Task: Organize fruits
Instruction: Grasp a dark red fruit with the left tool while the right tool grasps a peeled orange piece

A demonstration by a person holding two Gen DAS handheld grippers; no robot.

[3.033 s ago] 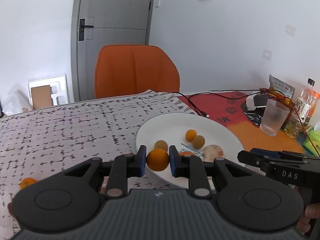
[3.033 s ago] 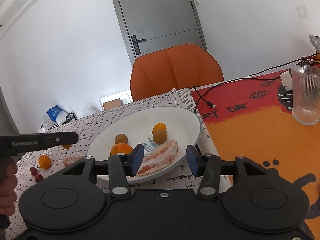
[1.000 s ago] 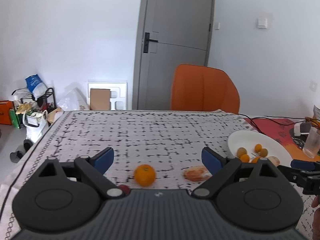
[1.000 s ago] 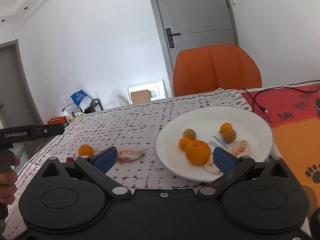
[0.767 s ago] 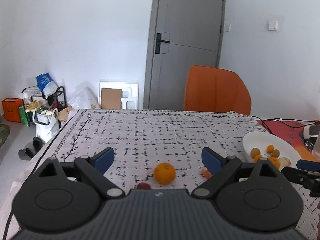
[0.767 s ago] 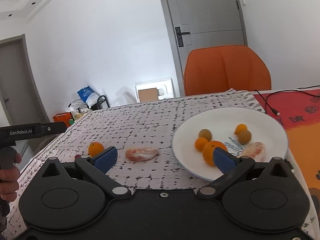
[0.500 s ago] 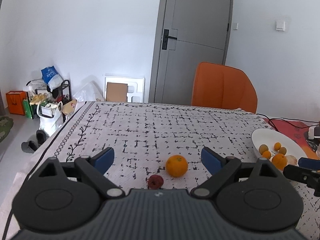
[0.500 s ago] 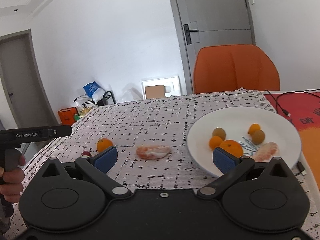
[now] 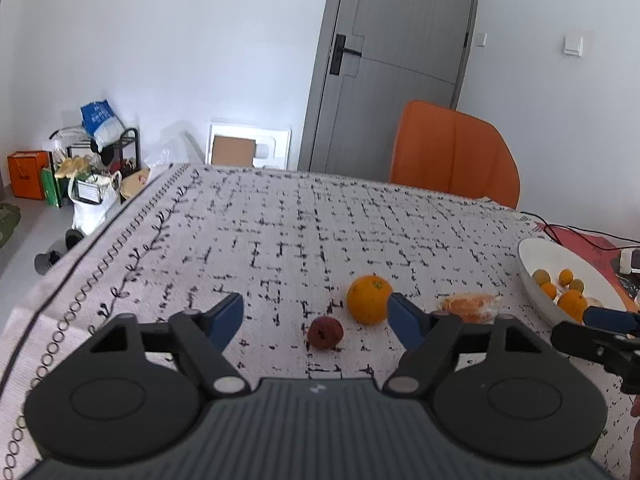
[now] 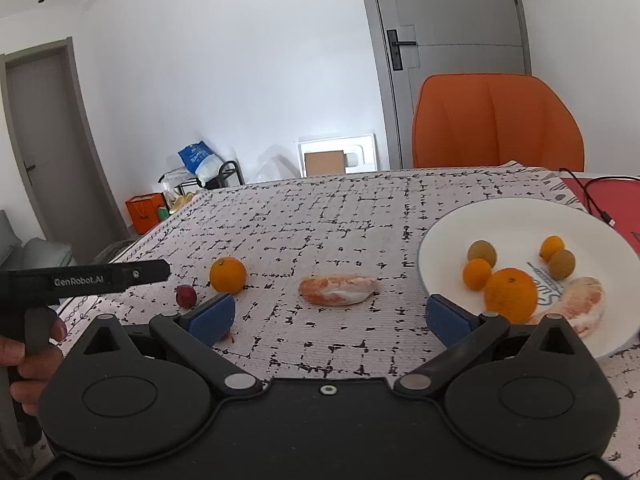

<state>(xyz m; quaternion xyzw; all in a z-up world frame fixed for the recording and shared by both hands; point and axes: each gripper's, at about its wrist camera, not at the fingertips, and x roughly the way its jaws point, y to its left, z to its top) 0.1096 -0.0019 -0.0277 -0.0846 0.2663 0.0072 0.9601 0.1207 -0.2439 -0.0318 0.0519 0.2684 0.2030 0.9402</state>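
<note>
Closing over the table [image 9: 304,216], the left gripper [image 9: 316,318] is seen with its jaws still well apart and nothing pressed by its pads. A small dark red fruit [image 9: 325,332] is framed between the blue fingertips, resting on the patterned cloth, and a loose orange [image 9: 369,299] lies just ahead of the right-hand fingertip; whether that fingertip touches it cannot be told. A peeled citrus segment [image 9: 470,306] is found further to the right of this gripper, and the white plate [image 9: 536,256] is set beyond it at the far right.

The right gripper [image 10: 330,318] is held wide open and empty above the cloth. The peeled citrus segment [image 10: 338,289] is placed just ahead of it, between the lines of its two fingers. To its front left the loose orange [image 10: 228,275] and the small dark red fruit [image 10: 186,295] are seen near each other. To its front right the white plate [image 10: 516,216] is loaded with a large orange [image 10: 511,295], several small round fruits and another peeled segment [image 10: 580,304]. A hand [image 10: 30,356] is seen at the left edge, wrapped around the other gripper's handle.
</note>
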